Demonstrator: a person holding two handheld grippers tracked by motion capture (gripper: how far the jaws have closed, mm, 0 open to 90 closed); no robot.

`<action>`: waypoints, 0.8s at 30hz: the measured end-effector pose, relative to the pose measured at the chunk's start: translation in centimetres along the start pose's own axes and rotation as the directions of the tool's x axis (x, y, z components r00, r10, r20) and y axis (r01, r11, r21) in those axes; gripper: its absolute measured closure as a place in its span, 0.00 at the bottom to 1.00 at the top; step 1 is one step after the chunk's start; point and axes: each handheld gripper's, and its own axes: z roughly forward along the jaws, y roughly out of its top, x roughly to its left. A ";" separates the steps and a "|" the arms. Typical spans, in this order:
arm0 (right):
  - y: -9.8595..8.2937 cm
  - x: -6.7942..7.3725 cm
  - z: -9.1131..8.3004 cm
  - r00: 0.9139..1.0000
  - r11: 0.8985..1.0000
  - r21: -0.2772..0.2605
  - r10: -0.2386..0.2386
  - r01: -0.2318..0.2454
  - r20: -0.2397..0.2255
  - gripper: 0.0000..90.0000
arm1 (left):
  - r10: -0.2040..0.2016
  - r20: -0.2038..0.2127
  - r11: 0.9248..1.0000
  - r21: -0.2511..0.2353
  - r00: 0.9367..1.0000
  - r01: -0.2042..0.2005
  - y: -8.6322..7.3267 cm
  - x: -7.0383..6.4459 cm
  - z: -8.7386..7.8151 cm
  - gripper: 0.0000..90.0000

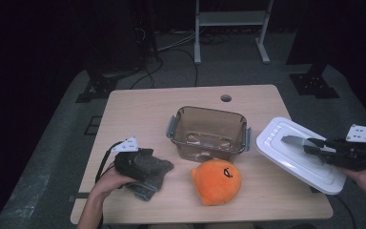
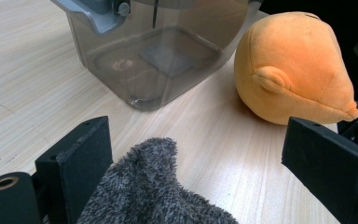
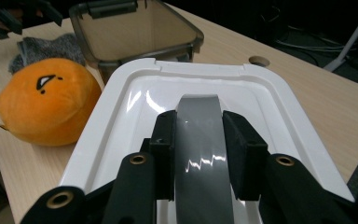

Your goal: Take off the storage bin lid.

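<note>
The right hand-held gripper (image 1: pixel 314 145) is clamped on the grey handle (image 3: pixel 200 140) of a white lid (image 1: pixel 295 152), its two black jaws pressing the handle from either side in the right gripper view. The lid sits at the right side of the desk (image 1: pixel 138 102), tilted, with its near corner hanging past the desk edge (the high view shows this best).

The left hand-held gripper (image 1: pixel 145 164) rests at the front left of the desk over a grey fuzzy cloth (image 1: pixel 150 176). In the left gripper view its jaws stand wide apart, and the cloth (image 2: pixel 154 186) lies between them, touching the left jaw and well short of the right one, so nothing is pinched.

A clear brownish tub (image 1: pixel 207 133) with grey clips stands open in the middle of the desk. Just in front of it lies an orange plush toy (image 1: pixel 217 181) with a small black mark on top, close to the tub; I cannot tell if they touch. The cloth is near the toy's left side, with bare wood between them.
</note>
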 end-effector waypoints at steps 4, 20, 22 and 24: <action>-1.3 0.1 0.5 1.000 1.000 0.020 0.011 -0.011 -0.002 0.73 | -0.004 -0.003 1.000 -0.003 1.000 0.004 -0.1 0.0 -0.1 0.08; -5.4 0.8 3.9 0.997 0.996 0.066 0.067 -0.065 -0.039 0.73 | -0.001 0.002 1.000 0.000 1.000 0.001 -0.1 -0.1 0.0 0.08; -5.8 1.0 4.4 0.996 0.995 0.073 0.072 -0.069 -0.043 0.73 | 0.000 0.002 1.000 0.001 1.000 0.000 -0.1 -0.1 0.0 0.08; -6.2 1.1 4.8 0.996 0.994 0.082 0.074 -0.070 -0.048 0.73 | -0.001 0.002 1.000 0.000 1.000 0.001 -0.2 -0.1 0.0 0.08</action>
